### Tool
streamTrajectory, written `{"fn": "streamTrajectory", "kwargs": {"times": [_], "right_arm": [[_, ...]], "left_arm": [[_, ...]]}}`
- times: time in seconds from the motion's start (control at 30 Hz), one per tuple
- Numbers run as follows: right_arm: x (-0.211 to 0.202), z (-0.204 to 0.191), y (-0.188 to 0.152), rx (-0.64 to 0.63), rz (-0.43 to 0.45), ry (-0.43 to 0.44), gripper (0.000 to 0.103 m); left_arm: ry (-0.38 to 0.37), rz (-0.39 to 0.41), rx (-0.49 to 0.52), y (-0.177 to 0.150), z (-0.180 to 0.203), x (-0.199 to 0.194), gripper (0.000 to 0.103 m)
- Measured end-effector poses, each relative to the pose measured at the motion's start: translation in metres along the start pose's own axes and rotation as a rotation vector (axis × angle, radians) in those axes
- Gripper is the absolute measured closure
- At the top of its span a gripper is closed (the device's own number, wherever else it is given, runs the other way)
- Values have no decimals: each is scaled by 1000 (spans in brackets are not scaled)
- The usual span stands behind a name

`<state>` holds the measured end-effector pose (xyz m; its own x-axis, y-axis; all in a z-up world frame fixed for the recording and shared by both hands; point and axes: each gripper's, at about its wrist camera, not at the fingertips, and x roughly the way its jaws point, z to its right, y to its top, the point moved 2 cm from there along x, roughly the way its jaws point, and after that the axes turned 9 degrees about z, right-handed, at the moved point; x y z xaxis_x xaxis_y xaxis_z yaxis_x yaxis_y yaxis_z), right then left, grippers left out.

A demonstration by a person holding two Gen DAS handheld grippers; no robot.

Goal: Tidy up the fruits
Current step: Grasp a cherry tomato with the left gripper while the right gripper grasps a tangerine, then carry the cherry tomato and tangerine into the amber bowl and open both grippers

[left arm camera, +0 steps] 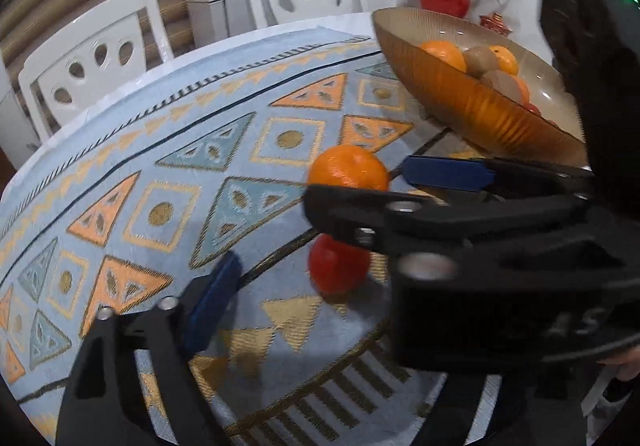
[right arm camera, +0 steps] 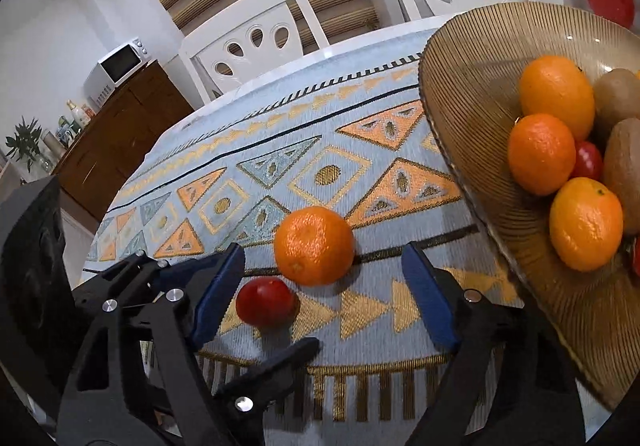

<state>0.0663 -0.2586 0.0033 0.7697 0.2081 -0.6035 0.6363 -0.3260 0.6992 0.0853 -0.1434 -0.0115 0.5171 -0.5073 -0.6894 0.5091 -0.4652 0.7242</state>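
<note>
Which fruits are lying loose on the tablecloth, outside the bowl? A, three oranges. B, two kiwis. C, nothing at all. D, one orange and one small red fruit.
D: an orange and a small red fruit sit on the tablecloth beside the bowl.

Both wrist cameras look steeply down at close range along their blue-padded fingers onto the patterned tablecloth, the left from the left side, the right from nearer the bowl, sharing the loose orange and chairs.
</note>
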Motion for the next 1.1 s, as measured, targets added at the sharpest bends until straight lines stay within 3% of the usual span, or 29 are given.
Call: {"fn": "streamTrajectory", "kwargs": {"times": [0.03,0.1,0.13,0.17,0.2,0.3,0.53,1.1], "right_arm": [[1,0,0,-6,-2,-3,21],[1,-3,-1,-38,-6,-33,26],[1,-5,-1,-54,-6,-45,47],[3,-7,-1,-71,-14,-36,59],[5,-8,-2,-78,-25,-17,60],[5,-5,-2,-62,-22,-2,60],[-1,7,1,24,-1,57,61],[-15,-4,3,-1,61,115,61]], "left_arm": [[-2,5,2,0,0,-1,33],[9,20,-11,0,-2,-4,51],[11,26,-25,0,-5,-5,56],[-4,35,-43,0,-8,-7,70],[-11,41,-60,-1,-11,-8,77],[-28,51,-88,-2,-16,-9,77],[25,78,-106,-2,-21,-14,78],[102,97,-158,-2,-33,-18,77]]}}
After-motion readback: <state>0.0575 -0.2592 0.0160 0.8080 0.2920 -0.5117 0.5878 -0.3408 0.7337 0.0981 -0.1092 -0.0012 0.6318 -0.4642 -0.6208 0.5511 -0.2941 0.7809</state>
